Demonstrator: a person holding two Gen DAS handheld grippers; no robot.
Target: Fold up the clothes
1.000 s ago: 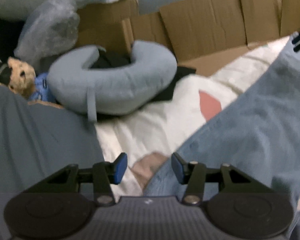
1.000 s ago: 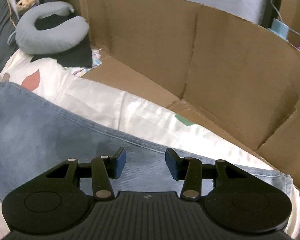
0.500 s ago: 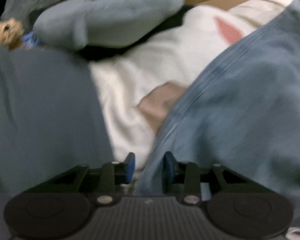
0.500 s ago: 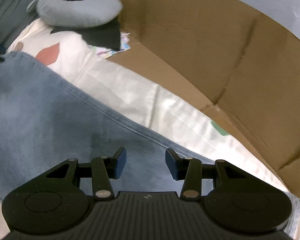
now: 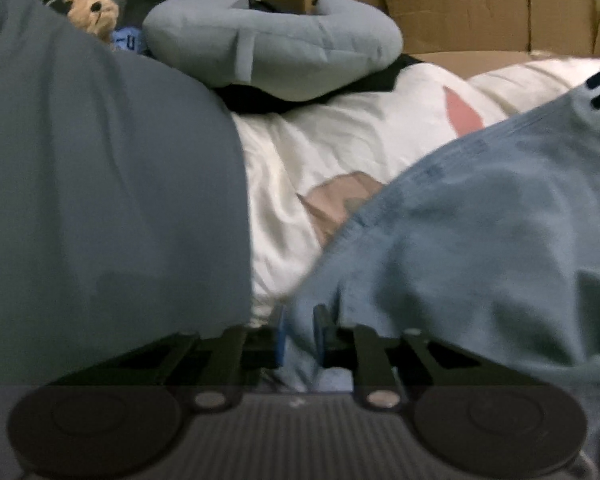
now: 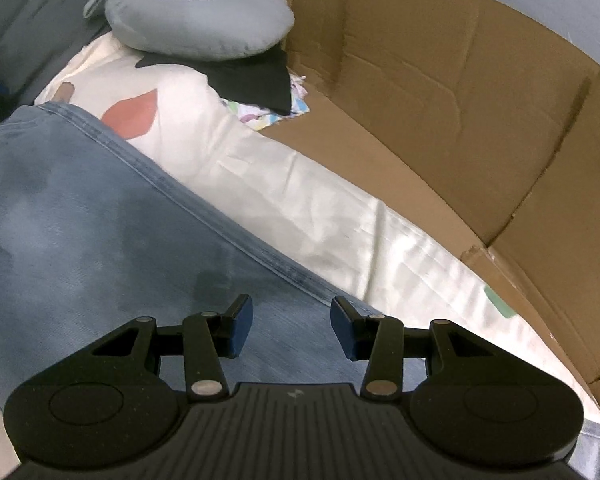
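On a cream sheet [image 6: 300, 184] beside cardboard [image 6: 480, 92], left fingers [image 5: 320, 332] pinch jeans [image 6: 80, 220]; right fingers [image 6: 238, 326] apart.

No text, label, brand or number can be read in either view. A small pale mark sits at six o'clock on each gripper body, the left gripper [image 5: 299, 338] and right gripper [image 6: 291, 330], too small to make out.

Each view looks forward along its own jaws. The left wrist camera sits low and very near the jeans [image 5: 480, 220], facing the neck pillow [image 5: 276, 44]. The right wrist camera looks down from higher, toward the cardboard box [image 6: 440, 92]. Both share the jeans, neck pillow, white bedding [image 6: 300, 188] and cardboard.
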